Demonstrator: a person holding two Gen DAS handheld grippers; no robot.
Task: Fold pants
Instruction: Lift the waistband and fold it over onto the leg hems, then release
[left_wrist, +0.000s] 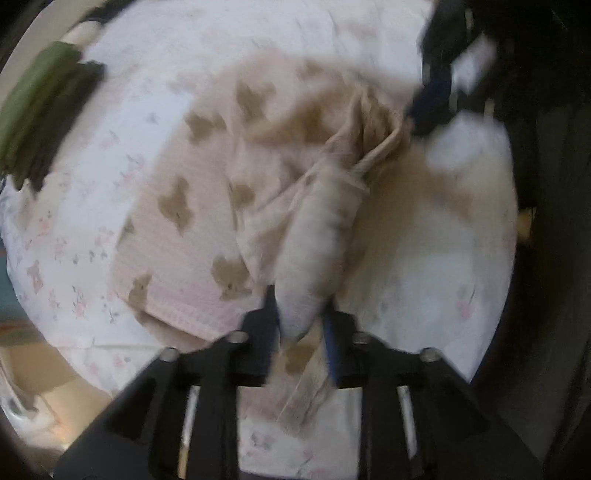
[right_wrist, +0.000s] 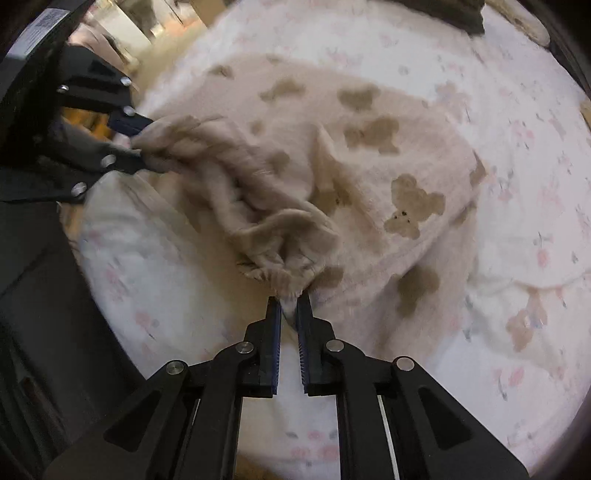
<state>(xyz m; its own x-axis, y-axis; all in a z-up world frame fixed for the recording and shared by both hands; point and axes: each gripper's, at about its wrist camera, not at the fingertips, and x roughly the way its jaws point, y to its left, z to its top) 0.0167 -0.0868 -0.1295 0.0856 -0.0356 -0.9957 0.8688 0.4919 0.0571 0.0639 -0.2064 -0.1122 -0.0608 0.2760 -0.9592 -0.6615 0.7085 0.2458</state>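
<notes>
A: Left wrist view: the pink bear-print pants (left_wrist: 207, 206) are spread on the bed (left_wrist: 424, 258), a bunched edge pinched in the left gripper (left_wrist: 301, 314).

B: Right wrist view: the right gripper (right_wrist: 290, 299) is clamped on gathered fabric; the held edge runs leftward between both.

one pants (right_wrist: 369, 177), two claws, left claw (left_wrist: 301, 317), right claw (right_wrist: 289, 306)
</notes>
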